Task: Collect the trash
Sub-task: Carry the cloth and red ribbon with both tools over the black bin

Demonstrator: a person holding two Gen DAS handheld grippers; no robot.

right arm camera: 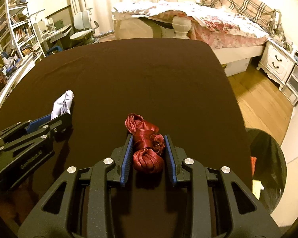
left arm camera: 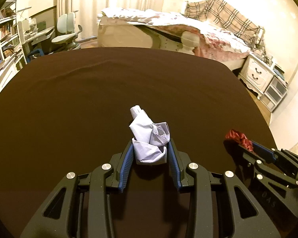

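The left gripper (left arm camera: 151,144) holds a crumpled white paper (left arm camera: 149,138) between its two blue pads, which press on the lower part of the paper from both sides; the upper part of the paper stands out beyond the fingertips. The paper is above the dark brown table (left arm camera: 89,99), near the edge closest to the camera. The right gripper (right arm camera: 148,140) is closed on a bundle of red ribbon (right arm camera: 146,144), with the blue pads touching it on the left and on the right. This bundle is also over the table, in the near middle part. In the right wrist view, a black trash bin (right arm camera: 272,158) stands on the floor just beside the right edge of the table, and some small things lie inside it.
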